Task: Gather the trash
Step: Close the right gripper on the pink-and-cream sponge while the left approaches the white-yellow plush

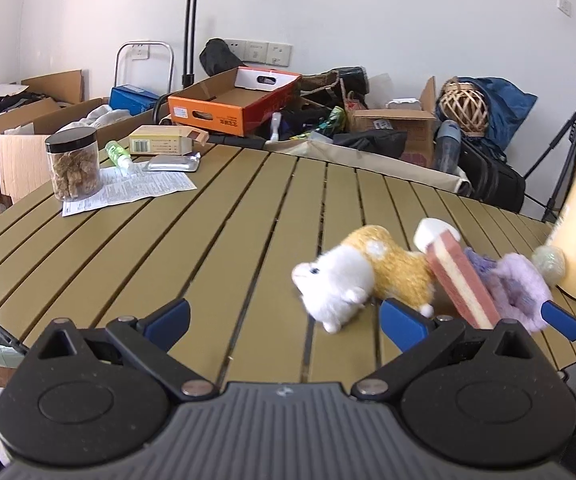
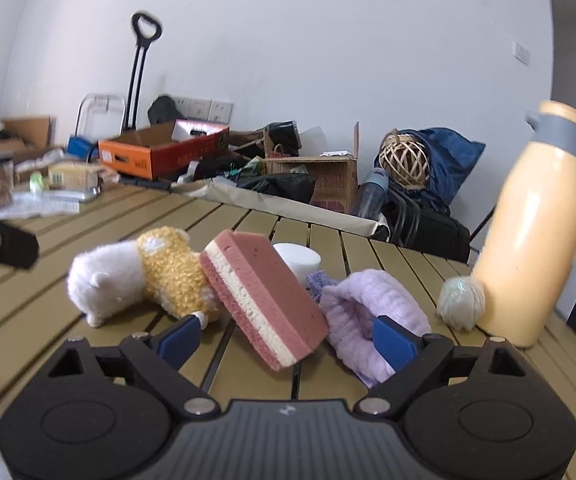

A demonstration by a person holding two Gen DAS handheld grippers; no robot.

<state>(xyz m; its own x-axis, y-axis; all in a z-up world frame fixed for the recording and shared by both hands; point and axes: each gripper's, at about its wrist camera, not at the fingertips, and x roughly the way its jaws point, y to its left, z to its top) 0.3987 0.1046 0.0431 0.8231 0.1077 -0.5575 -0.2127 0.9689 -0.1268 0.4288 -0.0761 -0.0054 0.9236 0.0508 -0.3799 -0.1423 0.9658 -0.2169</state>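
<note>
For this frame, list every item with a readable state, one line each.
Left gripper: open, empty.
Right gripper: open, sponge between jaws, not gripped.
Sponge: tilted on edge.
Plush toy: lying on its side.
Cream bottle: upright, capped.
Snack jar: upright, lid on.
Orange box: open.

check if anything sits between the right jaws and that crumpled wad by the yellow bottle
Yes. The lilac cloth lies in front of the right gripper, with the crumpled wad beyond it against the yellow bottle.

Left gripper (image 1: 283, 320) jaws wide, empty, over slatted desk (image 1: 167, 248). Plush toy (image 1: 364, 276) just ahead, pink sponge (image 1: 462, 284) leaning beside it.
</note>
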